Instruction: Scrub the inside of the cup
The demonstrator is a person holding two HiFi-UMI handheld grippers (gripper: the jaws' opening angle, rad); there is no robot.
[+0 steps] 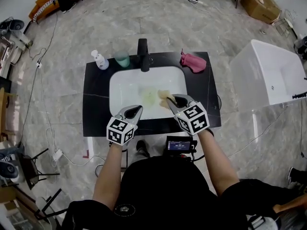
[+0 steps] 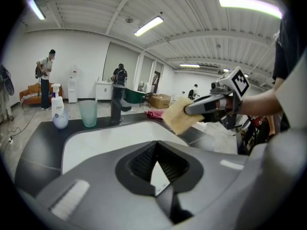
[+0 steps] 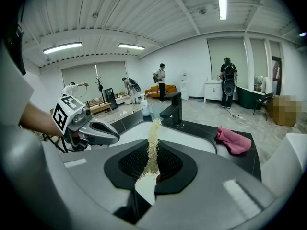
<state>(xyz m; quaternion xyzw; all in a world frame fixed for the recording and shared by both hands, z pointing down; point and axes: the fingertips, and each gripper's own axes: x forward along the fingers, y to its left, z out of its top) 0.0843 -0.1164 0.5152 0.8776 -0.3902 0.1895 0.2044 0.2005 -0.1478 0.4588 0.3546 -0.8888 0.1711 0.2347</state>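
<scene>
Yellow sponge (image 1: pixel 164 95) is clamped in the right hand-held gripper (image 1: pixel 171 100), angled down over the sink (image 1: pixel 116 83); the left hand-held gripper (image 1: pixel 138 109) is clenched empty. The cup (image 1: pixel 122 59) is set at the back edge of the worktop (image 1: pixel 96 107).

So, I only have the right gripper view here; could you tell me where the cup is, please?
Observer: In the left gripper view the cup stands upright on the counter, between the soap bottle and the faucet.
Operator: Thanks. Does the left gripper hold anything?
Observer: No, the left gripper has its jaws together with nothing between them.
Operator: And the sponge's shape?
Observer: The sponge is a flat yellow pad, gripped at one edge by the right gripper, above the sink.
</scene>
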